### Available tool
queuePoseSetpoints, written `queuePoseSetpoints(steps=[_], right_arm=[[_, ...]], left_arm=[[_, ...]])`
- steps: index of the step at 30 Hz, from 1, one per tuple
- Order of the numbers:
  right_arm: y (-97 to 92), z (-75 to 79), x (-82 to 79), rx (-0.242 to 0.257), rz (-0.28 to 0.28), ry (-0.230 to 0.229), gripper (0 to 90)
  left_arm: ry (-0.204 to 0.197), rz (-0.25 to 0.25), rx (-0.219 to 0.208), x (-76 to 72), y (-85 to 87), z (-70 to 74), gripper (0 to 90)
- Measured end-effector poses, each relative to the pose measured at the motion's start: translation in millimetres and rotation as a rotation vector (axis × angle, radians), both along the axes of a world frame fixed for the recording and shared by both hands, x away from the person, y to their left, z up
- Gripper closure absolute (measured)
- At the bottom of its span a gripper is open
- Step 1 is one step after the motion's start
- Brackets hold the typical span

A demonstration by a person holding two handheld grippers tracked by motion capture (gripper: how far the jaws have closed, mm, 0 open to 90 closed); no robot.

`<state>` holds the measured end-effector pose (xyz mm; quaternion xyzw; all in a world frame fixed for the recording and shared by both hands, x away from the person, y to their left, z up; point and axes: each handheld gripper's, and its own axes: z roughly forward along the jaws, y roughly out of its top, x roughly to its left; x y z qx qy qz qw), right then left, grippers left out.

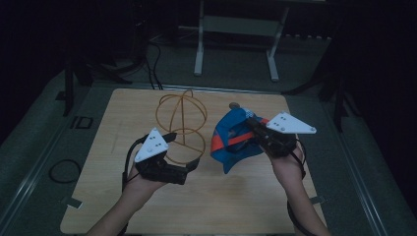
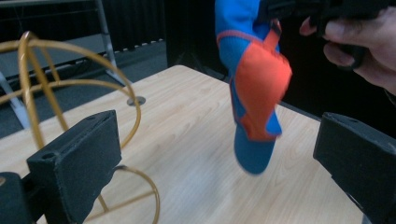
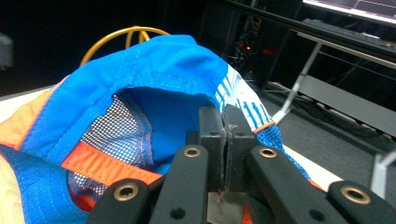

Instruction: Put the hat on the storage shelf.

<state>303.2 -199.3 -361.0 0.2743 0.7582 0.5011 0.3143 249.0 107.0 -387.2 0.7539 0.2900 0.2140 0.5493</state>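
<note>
Right gripper [image 1: 255,129] jaws pinch the blue cap [image 1: 231,137] — lifted.

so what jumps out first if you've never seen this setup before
The blue and orange cap stands out: the right tool is shut on its edge and holds it up off the table, right of centre. Next to it, on the table's left half, stands a golden wire stand, with the left tool open and empty just in front of it.
</note>
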Motion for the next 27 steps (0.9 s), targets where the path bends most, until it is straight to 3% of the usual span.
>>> queuePoseSetpoints(steps=[4, 10, 12, 19, 23, 27], right_arm=[[5.1, -1.3, -3.6, -0.008, 0.012, -0.005, 88.4], [10.7, -3.5, -7.3, -0.017, 0.023, -0.015, 88.3], [11.9, -4.6, -8.5, -0.013, 0.027, -0.015, 88.3], [15.1, -4.8, -13.7, -0.004, 0.052, -0.018, 88.3], [18.2, -4.0, -18.2, -0.007, 0.069, -0.028, 88.3], [19.1, -4.9, -22.7, -0.009, 0.066, -0.043, 88.3]], left_arm=[[0.005, -0.023, 0.007, 9.8, -13.6, 9.6, 4.2], [0.012, -0.044, 0.076, 27.5, -43.4, 22.1, 12.3], [0.027, -0.057, 0.075, 34.5, -51.3, 25.2, 15.0], [0.076, -0.073, 0.138, 52.1, -77.5, 21.6, 17.2], [0.087, -0.085, 0.160, 56.9, -86.7, 17.0, 26.8], [0.067, -0.102, 0.175, 57.7, -90.0, 14.9, 45.4]])
